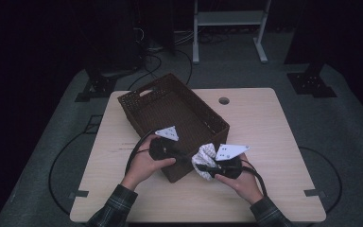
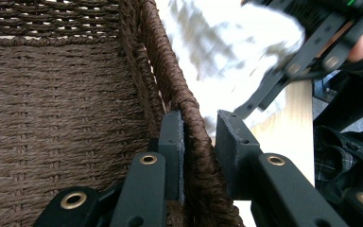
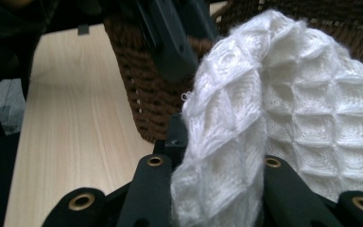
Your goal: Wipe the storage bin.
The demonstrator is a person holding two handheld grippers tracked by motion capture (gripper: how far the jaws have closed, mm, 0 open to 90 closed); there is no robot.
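- White waffle-knit cloth (image 3: 274,123): one, bunched between the jaws of the right gripper (image 1: 216,168), which are clamped on it; it hangs just outside the near corner of the basket (image 1: 137,101), above the table (image 1: 264,123).
- Left gripper (image 1: 185,160): its jaws straddle the basket's near wall, one inside and one outside. The inner pad lies against the weave; whether the outer one presses I cannot tell.
- Counted: two grippers, two hands, one cloth, one basket, one table.
- Hard to make out: the cloth's lower part is cut off at the bottom edge of the right gripper view, and it is blurred in the left gripper view. The room beyond the table is dark.
- Looks: the cloth is thick and soft, with a raised diamond grid and fuzzy edges. The basket is dark brown woven cord, rectangular, with a handle slot in its far end.
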